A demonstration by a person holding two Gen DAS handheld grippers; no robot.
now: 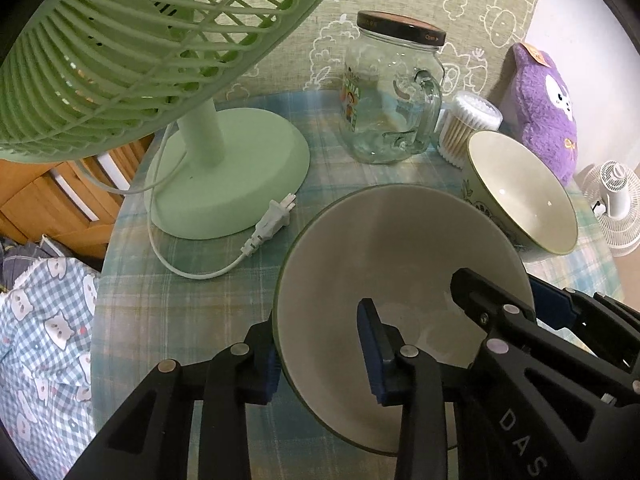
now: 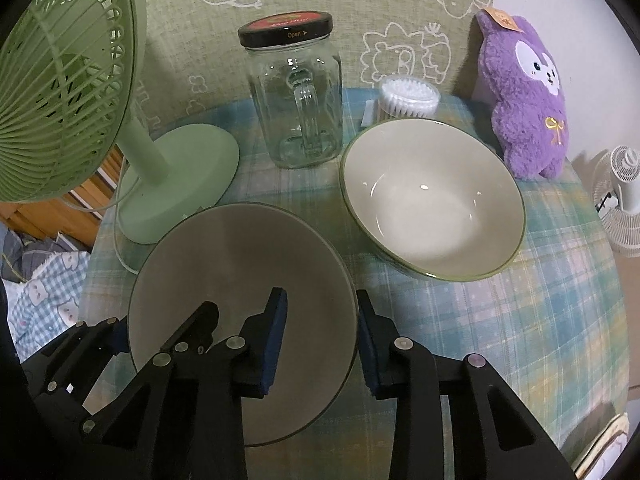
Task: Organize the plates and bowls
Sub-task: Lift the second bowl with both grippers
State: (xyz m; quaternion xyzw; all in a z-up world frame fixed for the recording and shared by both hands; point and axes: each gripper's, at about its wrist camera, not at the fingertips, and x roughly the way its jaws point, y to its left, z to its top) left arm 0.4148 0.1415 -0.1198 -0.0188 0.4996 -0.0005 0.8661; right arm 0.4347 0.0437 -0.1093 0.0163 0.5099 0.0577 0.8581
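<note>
A cream bowl with a green rim (image 1: 400,256) (image 2: 236,264) is near the front of the table. My left gripper (image 1: 320,344) straddles its left rim, one blue pad outside and one inside, with a visible gap to the wall. My right gripper (image 2: 322,336) straddles its right rim the same way; it also shows in the left wrist view (image 1: 500,300), and the left gripper shows in the right wrist view (image 2: 160,328). I cannot tell if the bowl rests on the cloth or is lifted. A second, matching bowl (image 1: 524,192) (image 2: 432,200) sits behind it to the right.
A green desk fan (image 1: 224,160) (image 2: 176,176) stands at the back left, its white cord and plug (image 1: 272,224) lying beside the near bowl. A glass jar mug (image 1: 392,96) (image 2: 296,100), a cotton swab tub (image 1: 472,124) and a purple plush toy (image 2: 524,96) line the back.
</note>
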